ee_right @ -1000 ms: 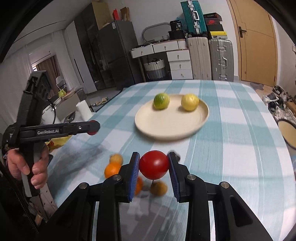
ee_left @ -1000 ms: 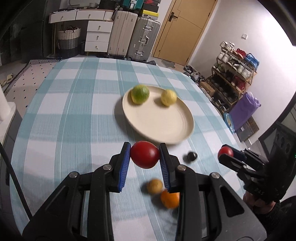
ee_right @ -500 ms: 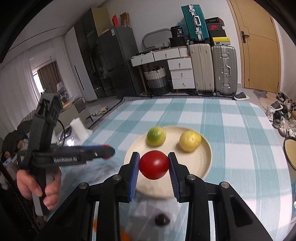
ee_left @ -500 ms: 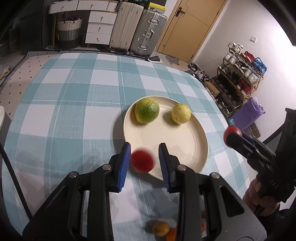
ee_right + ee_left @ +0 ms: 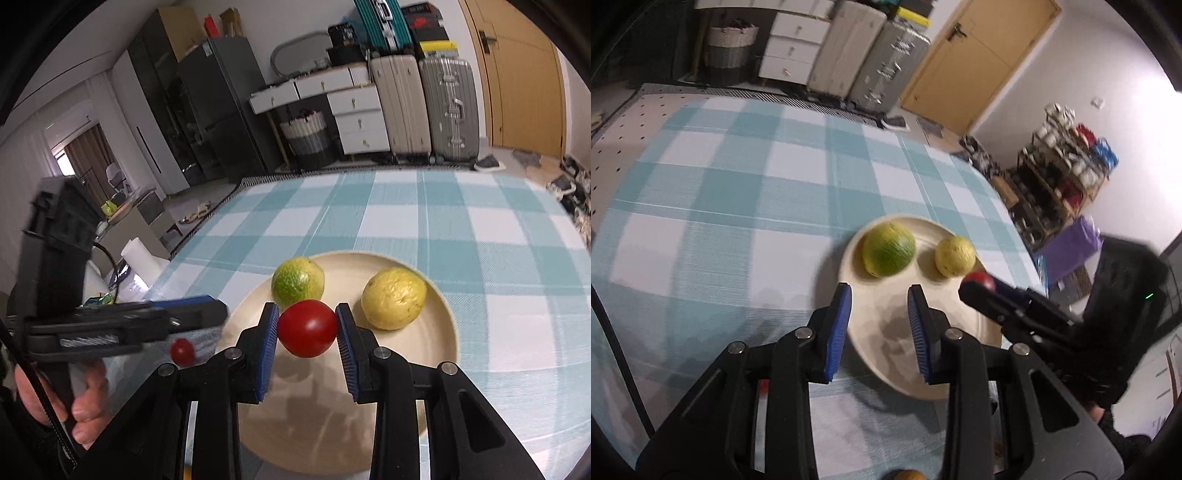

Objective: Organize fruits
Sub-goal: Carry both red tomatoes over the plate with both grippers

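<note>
Tomato (image 5: 307,328): clamped in right gripper (image 5: 306,322), above plate (image 5: 413,354), near side. Left gripper (image 5: 879,308): narrow, empty. Hazard: smaller tomato (image 5: 182,350), loose off plate's left rim, being round, may roll away.

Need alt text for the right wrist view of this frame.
The right gripper grips a red tomato above a cream plate holding a green citrus and a yellow lemon; a small red fruit is below the left gripper.
</note>
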The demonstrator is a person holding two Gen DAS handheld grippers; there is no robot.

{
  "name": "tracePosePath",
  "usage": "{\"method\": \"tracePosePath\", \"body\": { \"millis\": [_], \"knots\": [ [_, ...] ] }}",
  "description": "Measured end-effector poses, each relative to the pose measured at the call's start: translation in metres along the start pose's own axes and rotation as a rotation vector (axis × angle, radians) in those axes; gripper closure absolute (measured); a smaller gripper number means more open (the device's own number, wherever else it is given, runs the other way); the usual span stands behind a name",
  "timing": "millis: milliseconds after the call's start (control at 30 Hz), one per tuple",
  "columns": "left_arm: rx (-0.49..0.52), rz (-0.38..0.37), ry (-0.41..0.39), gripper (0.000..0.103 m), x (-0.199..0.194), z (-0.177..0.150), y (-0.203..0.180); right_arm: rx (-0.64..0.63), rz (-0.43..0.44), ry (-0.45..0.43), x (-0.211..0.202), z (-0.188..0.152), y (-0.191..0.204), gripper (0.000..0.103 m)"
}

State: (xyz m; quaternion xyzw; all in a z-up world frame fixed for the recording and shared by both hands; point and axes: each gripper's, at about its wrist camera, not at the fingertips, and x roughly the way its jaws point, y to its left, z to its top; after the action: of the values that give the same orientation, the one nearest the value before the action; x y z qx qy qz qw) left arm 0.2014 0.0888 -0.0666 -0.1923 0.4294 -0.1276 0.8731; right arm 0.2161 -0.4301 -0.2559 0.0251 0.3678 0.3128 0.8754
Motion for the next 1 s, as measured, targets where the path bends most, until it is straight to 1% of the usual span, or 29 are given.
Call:
{"method": "tracePosePath", "body": {
  "millis": [67, 133, 167, 200, 267, 300, 367, 400, 433, 567, 700, 767, 800, 867, 933, 1000],
  "knots": [
    [-0.014, 0.036, -0.034, 0.075, -0.018, 0.003, 0.012, -0.007, -0.001, 0.003, 0.002, -0.003, 0.000, 0.071],
    [-0.027, 0.069, -0.048, 0.064, -0.034, 0.004, 0.026, 0.001, 0.001, 0.006, 0.003, -0.005, -0.002, 0.071],
    [-0.033, 0.091, -0.050, 0.057, -0.039, 0.004, 0.032, 0.005, 0.001, 0.007, 0.002, -0.006, -0.003, 0.071],
    [-0.037, 0.120, -0.060, 0.052, -0.045, 0.003, 0.040, 0.006, 0.001, 0.006, 0.001, -0.007, -0.004, 0.071],
    [-0.047, 0.184, -0.071, 0.046, -0.053, -0.001, 0.058, 0.004, 0.002, -0.003, -0.002, -0.010, -0.004, 0.071],
    [-0.066, 0.219, -0.064, 0.046, -0.055, -0.005, 0.068, 0.001, 0.005, -0.007, -0.003, -0.011, -0.004, 0.071],
    [-0.105, 0.231, -0.040, 0.046, -0.057, -0.016, 0.084, 0.001, 0.005, -0.007, -0.004, -0.014, -0.004, 0.071],
    [-0.107, 0.257, -0.027, 0.046, -0.057, -0.022, 0.089, 0.002, 0.007, -0.008, -0.005, -0.016, -0.004, 0.071],
    [-0.097, 0.269, -0.021, 0.046, -0.055, -0.028, 0.090, 0.004, 0.006, -0.007, -0.005, -0.017, -0.004, 0.071],
    [-0.066, 0.261, 0.027, 0.046, -0.042, -0.047, 0.089, 0.010, 0.007, -0.004, -0.006, -0.020, -0.004, 0.071],
    [-0.038, 0.289, 0.034, 0.046, -0.028, -0.050, 0.085, 0.004, 0.005, -0.009, -0.009, -0.022, -0.004, 0.071],
    [-0.039, 0.300, 0.042, 0.046, -0.023, -0.048, 0.084, 0.003, 0.004, -0.013, -0.012, -0.023, -0.004, 0.071],
    [-0.038, 0.302, 0.047, 0.046, -0.019, -0.047, 0.084, 0.002, 0.004, -0.014, -0.013, -0.024, -0.004, 0.071],
    [-0.032, 0.329, 0.069, 0.046, -0.013, -0.047, 0.086, 0.002, 0.001, -0.015, -0.015, -0.025, -0.004, 0.071],
    [-0.028, 0.333, 0.080, 0.054, -0.010, -0.047, 0.087, 0.005, 0.003, -0.015, -0.017, -0.027, -0.004, 0.071],
    [-0.022, 0.334, 0.080, 0.069, -0.009, -0.048, 0.087, 0.006, 0.002, -0.015, -0.018, -0.028, -0.005, 0.071]
  ]
}}
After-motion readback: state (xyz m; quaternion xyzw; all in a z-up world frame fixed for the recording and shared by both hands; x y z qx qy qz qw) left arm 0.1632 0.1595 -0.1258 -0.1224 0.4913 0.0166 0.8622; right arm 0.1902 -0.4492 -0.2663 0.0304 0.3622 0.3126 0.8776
